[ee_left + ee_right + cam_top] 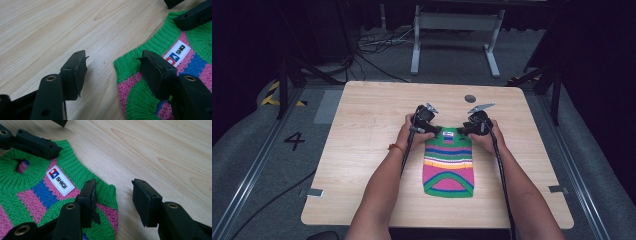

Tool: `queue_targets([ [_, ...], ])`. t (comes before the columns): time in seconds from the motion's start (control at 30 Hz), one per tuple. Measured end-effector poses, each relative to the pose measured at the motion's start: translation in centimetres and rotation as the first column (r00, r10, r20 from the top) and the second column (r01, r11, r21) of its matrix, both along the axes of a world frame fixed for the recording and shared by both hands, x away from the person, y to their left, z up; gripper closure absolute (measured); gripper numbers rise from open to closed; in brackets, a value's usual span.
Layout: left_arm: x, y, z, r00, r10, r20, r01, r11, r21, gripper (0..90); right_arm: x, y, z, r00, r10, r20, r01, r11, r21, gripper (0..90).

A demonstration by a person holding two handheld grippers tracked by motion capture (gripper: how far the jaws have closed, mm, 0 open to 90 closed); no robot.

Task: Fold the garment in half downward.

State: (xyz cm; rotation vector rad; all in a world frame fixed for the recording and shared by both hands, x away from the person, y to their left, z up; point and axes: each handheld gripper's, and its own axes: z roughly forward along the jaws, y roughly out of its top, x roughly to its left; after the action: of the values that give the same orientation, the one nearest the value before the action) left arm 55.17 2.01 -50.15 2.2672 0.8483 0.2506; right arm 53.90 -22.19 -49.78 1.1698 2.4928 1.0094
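The left gripper (435, 131) has its jaws partly open and holds nothing. In the left gripper view, one jaw stands over the far left corner of the knitted garment (449, 161) and the other over bare wood, with the corner lying flat between them. The right gripper (463, 131) is the same on the other side: jaws apart, one over the far right corner of the garment, one over the wood, nothing pinched. Each gripper is black hard plastic with flat rectangular pads and round metal screw holes on the arms.

The garment lies flat near the middle of the table (362, 130), a little toward the near edge. It is chunky knit wool with a ribbed green edge and bands of pink, blue, green and some yellow and white. A small white sewn label (60, 180) with a red and blue mark sits close to the far edge.

The table is light wood with a visible grain, a rectangle with rounded corners and a small dark round hole (470, 98) near its far edge. Around it there is grey carpet floor (257, 145), with black cables (372, 47), a grey metal stand (456, 30) behind, and dark surroundings.
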Motion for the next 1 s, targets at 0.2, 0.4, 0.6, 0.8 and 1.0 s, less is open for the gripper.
queue_targets([
  [0.2, -0.2, 0.4, 0.0, 0.9991, -0.038, -0.019, 0.038, 0.9988, -0.033, 57.7, -0.1, 0.2, 0.1, 0.9994, 0.029, -0.018, -0.029, 1.0, 0.006, 69.9],
  [0.4, -0.2, 0.4, 0.0, 0.9955, -0.085, -0.043, 0.083, 0.9952, -0.053, 77.0, -0.1, 0.4, 0.2, 0.9976, 0.067, -0.018, -0.066, 0.998, 0.006, 81.6],
  [0.6, 0.1, 0.2, 0.5, 0.9975, -0.07, 0.013, 0.07, 0.9976, -0.001, 82.2, 0.2, 1.1, 0.3, 0.9972, 0.074, 0.01, -0.074, 0.997, -0.009, 84.6],
  [0.8, 0.5, 0.4, 1.6, 0.9975, -0.049, 0.05, 0.049, 0.9988, 0.003, 82.1, 0.8, 1.5, 1.6, 0.9953, 0.064, 0.073, -0.065, 0.998, 0.018, 84.7],
  [1.0, 0.6, 1.1, 3.6, 0.9932, -0.052, 0.104, 0.05, 0.9985, 0.022, 81.7, 1.1, 1.7, 3.4, 0.9881, 0.074, 0.135, -0.081, 0.996, 0.044, 84.7],
])
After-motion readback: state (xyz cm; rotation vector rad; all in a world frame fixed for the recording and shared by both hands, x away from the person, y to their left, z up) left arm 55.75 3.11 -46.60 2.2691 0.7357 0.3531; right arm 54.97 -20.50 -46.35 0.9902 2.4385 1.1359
